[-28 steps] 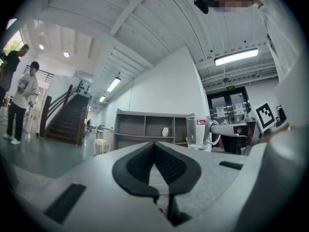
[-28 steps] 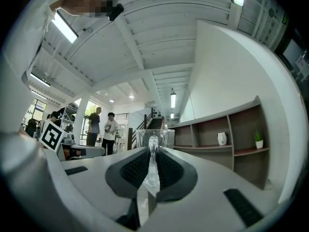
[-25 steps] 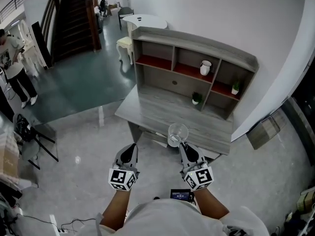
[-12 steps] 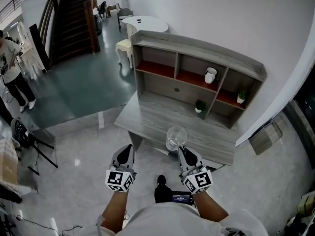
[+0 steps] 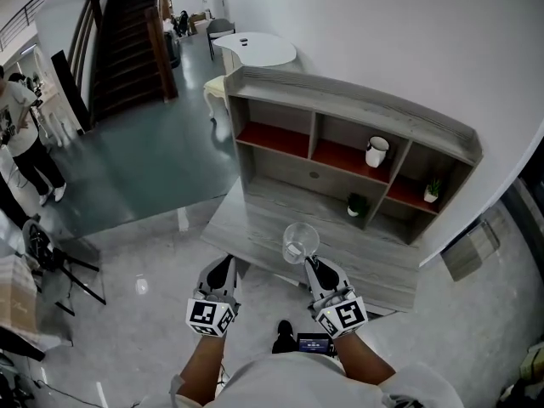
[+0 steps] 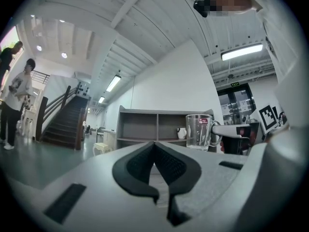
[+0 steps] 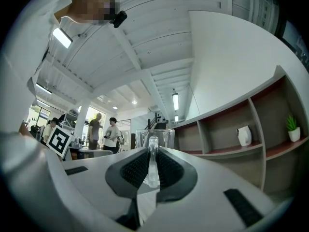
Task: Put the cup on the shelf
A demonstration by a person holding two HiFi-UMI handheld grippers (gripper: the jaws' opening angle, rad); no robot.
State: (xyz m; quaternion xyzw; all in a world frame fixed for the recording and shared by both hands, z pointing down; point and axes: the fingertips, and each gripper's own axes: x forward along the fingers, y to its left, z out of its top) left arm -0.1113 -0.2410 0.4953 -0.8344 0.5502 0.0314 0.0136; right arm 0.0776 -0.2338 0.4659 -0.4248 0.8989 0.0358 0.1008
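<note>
A clear glass cup (image 5: pixel 299 241) hangs above the front of the grey desk, held by its handle in my right gripper (image 5: pixel 311 265). In the right gripper view the cup (image 7: pixel 154 139) stands upright just past the jaws, which are shut on its handle. My left gripper (image 5: pixel 222 272) hovers to the left of the cup with its jaws shut and nothing in them; the cup (image 6: pixel 199 131) shows at the right of its view. The grey shelf unit (image 5: pixel 357 113) with red-lined compartments stands on the desk ahead.
On the shelf stand a white jug (image 5: pixel 376 151) in the middle compartment and a small plant (image 5: pixel 432 191) at the right; another small plant (image 5: pixel 354 204) sits on the desk (image 5: pixel 255 219). A person (image 5: pixel 21 126) stands far left by the staircase (image 5: pixel 127 32).
The shelf and desk have come closer and lower in the head view as I walk toward them. Both grippers keep their pose, the cup still in the right one.
</note>
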